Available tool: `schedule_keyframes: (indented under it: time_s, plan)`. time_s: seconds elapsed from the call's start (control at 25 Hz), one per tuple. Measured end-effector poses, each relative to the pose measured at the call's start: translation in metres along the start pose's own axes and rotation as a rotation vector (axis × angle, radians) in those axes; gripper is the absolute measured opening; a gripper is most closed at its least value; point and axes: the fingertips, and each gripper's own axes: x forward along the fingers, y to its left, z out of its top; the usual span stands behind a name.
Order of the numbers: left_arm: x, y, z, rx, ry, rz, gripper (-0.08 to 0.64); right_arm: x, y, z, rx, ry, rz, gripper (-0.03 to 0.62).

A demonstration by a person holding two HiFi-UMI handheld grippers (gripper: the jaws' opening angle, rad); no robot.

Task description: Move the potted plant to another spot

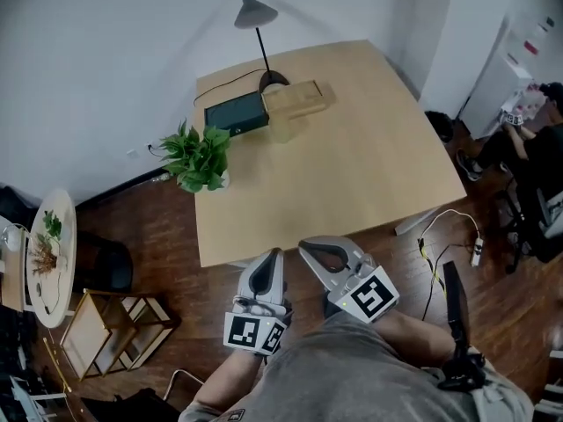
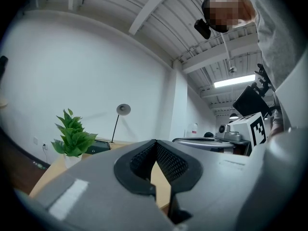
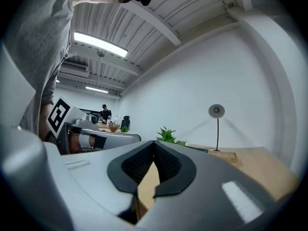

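jaws closed, empty on left gripper [image 1: 273, 258] and right gripper [image 1: 308, 249]; potted plant [image 1: 198, 158] on table [image 1: 352, 165] edge.

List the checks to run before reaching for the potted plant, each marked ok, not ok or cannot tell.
1. The potted plant stands upright at the left edge of the table: ok.
2. The left hand-held gripper is open: not ok, jaws together, empty.
3. The right hand-held gripper is open: not ok, jaws together, empty.
4. Bare table surface for a new spot: ok, right half.
5. Both grippers near the plant: not ok, short of the table's near edge.
6. Pot's weight: cannot tell.
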Motion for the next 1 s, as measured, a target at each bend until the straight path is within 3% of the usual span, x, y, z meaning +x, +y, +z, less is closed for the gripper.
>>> schedule_keyframes:
  time_s: [0.36,0.6,1.0]
  plan:
    - [0.095,0.044,-0.008,-0.007,0.040,0.078,0.005,0.054,-0.096,-0.011,0.015,0.016,0.067,0.006]
    - [0.106,0.072,-0.008,-0.013,0.065,0.100,0.005,0.082,-0.109,-0.014,0.032,0.031,0.079,0.006]
    - [0.125,0.158,-0.020,-0.045,0.110,0.124,0.005,0.170,-0.121,-0.035,0.042,0.091,0.109,0.006]
